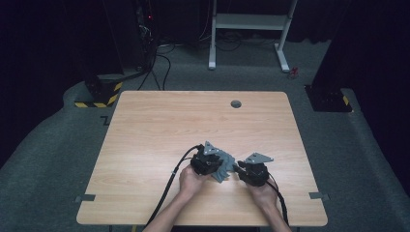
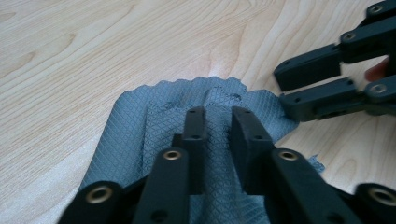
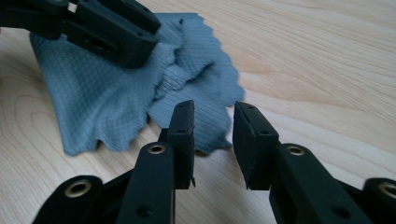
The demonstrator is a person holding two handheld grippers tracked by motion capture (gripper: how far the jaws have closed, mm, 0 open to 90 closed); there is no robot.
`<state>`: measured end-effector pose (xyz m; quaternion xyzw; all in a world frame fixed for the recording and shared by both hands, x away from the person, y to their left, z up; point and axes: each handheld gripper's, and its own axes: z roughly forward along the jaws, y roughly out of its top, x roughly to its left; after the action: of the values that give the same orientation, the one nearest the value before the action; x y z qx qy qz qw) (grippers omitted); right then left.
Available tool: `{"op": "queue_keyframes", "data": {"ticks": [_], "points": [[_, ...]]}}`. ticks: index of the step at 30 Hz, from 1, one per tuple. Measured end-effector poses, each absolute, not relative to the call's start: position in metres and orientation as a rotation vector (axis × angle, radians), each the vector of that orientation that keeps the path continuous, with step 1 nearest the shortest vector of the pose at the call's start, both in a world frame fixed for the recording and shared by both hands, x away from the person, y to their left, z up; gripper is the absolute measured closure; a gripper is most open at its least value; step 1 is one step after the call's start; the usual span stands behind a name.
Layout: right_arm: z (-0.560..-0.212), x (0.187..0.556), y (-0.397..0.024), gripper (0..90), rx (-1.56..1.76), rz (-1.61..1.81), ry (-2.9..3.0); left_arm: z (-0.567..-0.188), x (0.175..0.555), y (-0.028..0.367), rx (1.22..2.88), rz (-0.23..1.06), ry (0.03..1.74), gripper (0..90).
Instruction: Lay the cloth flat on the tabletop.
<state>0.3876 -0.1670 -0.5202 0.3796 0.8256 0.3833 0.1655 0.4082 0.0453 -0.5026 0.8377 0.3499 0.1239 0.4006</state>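
A grey cloth with zigzag edges lies crumpled on the wooden table, near its front edge. My left gripper comes at it from the left. In the left gripper view, the left gripper has its jaws shut on a raised fold of the cloth. My right gripper faces it from the right. In the right gripper view, the right gripper stands open, a narrow gap between its jaws, just short of the cloth and its scalloped edge. The left gripper pinches the cloth's far side there.
A round cable hole sits near the table's far edge. Beyond the table stand a white desk frame and black stands with cables on the grey floor. Bare wood stretches behind and beside the cloth.
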Motion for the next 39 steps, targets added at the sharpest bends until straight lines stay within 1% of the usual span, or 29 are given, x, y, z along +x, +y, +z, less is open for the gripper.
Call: {"op": "queue_keyframes", "data": {"ticks": [3, 5, 11, 18, 26, 33, 39], "points": [[-0.522, 0.389, -0.159, 76.9, 1.06, 1.048, 2.384, -0.5, 0.407, 0.047, 2.122, 0.314, 0.875, 84.5], [-0.522, 0.389, -0.159, 81.4, 1.042, 1.037, 2.381, -0.499, 0.406, 0.048, 2.122, 0.314, 0.871, 86.6], [-0.522, 0.388, -0.159, 88.4, 1.038, 1.023, 2.369, -0.491, 0.398, 0.058, 2.111, 0.31, 0.851, 86.7], [-0.523, 0.387, -0.159, 89.4, 1.025, 1.018, 2.364, -0.485, 0.39, 0.073, 2.081, 0.29, 0.846, 86.8], [-0.523, 0.387, -0.159, 89.6, 1.03, 1.022, 2.366, -0.485, 0.381, 0.092, 2.045, 0.31, 0.875, 87.2], [-0.523, 0.385, -0.159, 89.7, 1.017, 1.013, 2.364, -0.486, 0.365, 0.131, 1.986, 0.359, 0.939, 87.3], [-0.523, 0.383, -0.159, 89.9, 1.001, 1.001, 2.363, -0.492, 0.356, 0.153, 1.965, 0.391, 0.996, 87.3]]}}
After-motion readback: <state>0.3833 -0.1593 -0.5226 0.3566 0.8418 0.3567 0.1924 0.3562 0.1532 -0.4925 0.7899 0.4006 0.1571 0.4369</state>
